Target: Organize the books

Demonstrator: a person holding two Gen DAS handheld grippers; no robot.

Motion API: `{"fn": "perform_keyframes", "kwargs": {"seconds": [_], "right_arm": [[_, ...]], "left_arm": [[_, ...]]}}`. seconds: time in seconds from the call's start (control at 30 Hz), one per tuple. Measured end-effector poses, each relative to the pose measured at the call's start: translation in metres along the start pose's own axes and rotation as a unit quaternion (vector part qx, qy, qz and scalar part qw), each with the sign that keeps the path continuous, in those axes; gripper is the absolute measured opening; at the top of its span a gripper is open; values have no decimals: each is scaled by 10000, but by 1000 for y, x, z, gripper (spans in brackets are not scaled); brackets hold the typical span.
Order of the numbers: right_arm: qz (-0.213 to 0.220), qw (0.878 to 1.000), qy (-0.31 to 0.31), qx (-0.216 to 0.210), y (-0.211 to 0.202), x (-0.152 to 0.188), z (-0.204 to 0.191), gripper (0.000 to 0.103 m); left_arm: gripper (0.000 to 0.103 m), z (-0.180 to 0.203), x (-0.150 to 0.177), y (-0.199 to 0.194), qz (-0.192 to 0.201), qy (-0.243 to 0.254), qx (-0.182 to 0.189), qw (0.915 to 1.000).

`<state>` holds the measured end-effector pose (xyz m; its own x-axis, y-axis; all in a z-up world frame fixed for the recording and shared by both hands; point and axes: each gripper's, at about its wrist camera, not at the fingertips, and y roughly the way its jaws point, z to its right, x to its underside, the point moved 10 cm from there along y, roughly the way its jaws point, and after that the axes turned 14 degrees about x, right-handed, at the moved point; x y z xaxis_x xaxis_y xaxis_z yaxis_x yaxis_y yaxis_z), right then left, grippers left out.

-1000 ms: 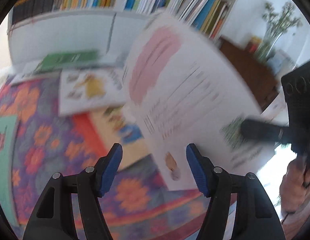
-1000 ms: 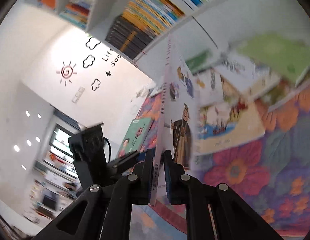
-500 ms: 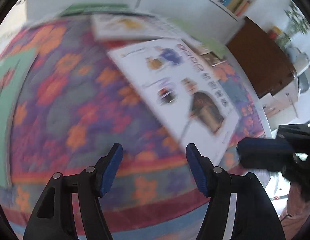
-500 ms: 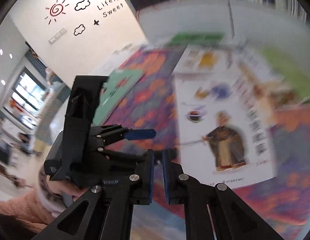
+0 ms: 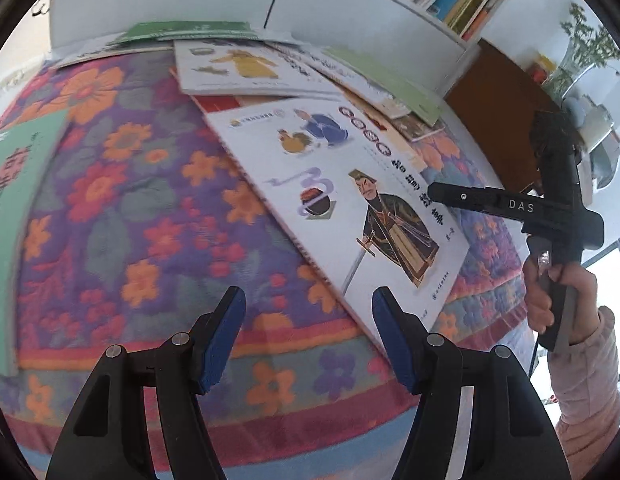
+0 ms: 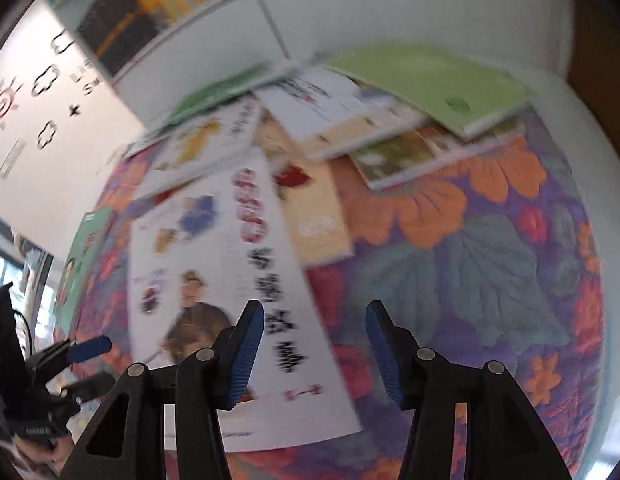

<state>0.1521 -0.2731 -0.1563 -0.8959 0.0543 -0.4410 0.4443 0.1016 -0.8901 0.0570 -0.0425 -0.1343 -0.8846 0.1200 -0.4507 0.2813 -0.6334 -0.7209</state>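
A white picture book (image 5: pixel 350 208) with a dark-robed figure on its cover lies flat on the floral quilt (image 5: pixel 130 208), partly over other books. My left gripper (image 5: pixel 309 300) hangs open over the quilt by the book's near corner, with nothing between its blue pads. My right gripper (image 6: pixel 314 312) is opening; its jaws straddle the same book's (image 6: pixel 214 264) right edge without gripping it. In the left wrist view the right gripper (image 5: pixel 438 194) reaches over the book's right side, held by a hand (image 5: pixel 550 292). The left gripper (image 6: pixel 96 362) appears at the lower left of the right wrist view.
A teal book (image 5: pixel 14 208) lies at the quilt's left edge. Several more books are piled at the back, among them a light green one (image 6: pixel 430 80) and one with a yellow figure (image 5: pixel 246 68). A white bookshelf (image 5: pixel 350 12) stands behind; a brown cabinet (image 5: pixel 498 120) is at right.
The right gripper held the white book upright, laid it flat on the quilt and parted its jaws. The left gripper sank toward the quilt, still open.
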Motion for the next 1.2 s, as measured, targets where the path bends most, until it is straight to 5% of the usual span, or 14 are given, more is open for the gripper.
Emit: {"fn": "perform_keyframes", "kwargs": {"seconds": [0.27, 0.37, 0.53, 0.63, 0.7, 0.8, 1.2], "right_arm": [[-169, 9981, -511, -301, -3, 35, -47, 59], [-403, 9938, -695, -771, -9, 64, -79, 61], [-586, 9842, -1085, -1267, -23, 94, -95, 62], [-701, 9776, -446, -1933, -15, 81, -79, 50], [-872, 9680, 99, -2350, -1, 69, -67, 26], [-981, 9515, 459, -2879, 13, 61, -63, 10], [-668, 9598, 345, -2706, 6, 57, -64, 14]], "left_arm": [[64, -8, -1, 13, 26, 196, -270, 9994], [63, -12, 6, 7, -5, 287, -439, 9986], [53, -25, 16, -8, -208, 342, -173, 9990], [47, -33, 9, -5, -260, 211, 120, 9994], [45, -37, 3, -4, -221, 125, 192, 9995], [42, -40, -3, -1, -150, 4, 290, 9995], [38, -47, -7, -2, 169, -79, 620, 9979]]}}
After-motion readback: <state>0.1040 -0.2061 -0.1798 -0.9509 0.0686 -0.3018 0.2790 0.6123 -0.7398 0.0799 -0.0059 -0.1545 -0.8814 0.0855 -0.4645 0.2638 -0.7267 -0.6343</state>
